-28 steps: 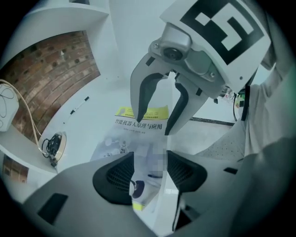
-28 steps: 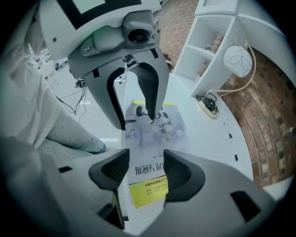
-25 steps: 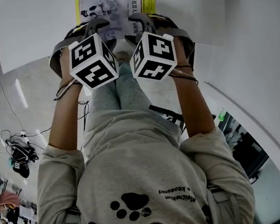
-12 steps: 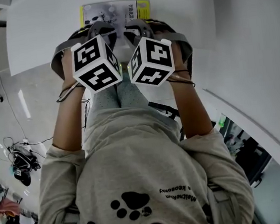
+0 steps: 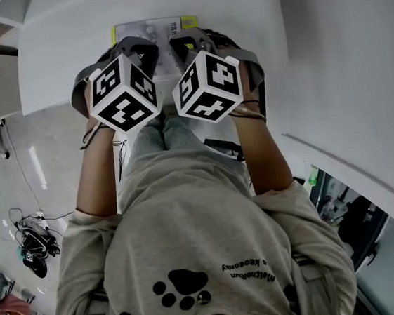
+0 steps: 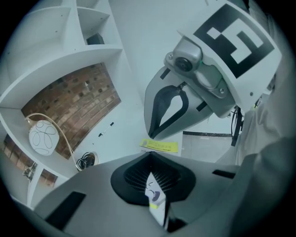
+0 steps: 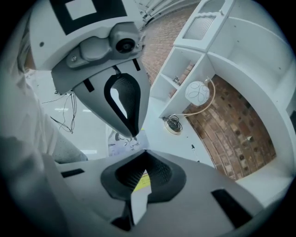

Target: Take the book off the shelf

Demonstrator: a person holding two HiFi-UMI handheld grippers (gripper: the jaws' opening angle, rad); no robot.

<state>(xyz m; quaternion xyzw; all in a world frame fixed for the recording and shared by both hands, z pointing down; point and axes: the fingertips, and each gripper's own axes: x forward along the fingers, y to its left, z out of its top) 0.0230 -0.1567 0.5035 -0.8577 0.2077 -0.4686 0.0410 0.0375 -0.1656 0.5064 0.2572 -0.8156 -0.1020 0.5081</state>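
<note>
My left gripper (image 5: 144,52), grey with a black-and-white marker cube, is clamped on the near left edge of the thin book (image 5: 156,29) with the grey-white cover and yellow band. Its jaws have just been closing, and the left gripper view shows them pinching the cover's edge. The book sits over the flat white shelf board (image 5: 52,64), about midway along it and close to its front edge; whether it touches the board I cannot tell. My right gripper (image 5: 185,43), just beside the left, has likewise just been closing and grips the book's near right edge. Further right, a white patterned ball (image 7: 197,92) rests on a white shelf before a red-brick wall (image 7: 231,125).
</note>
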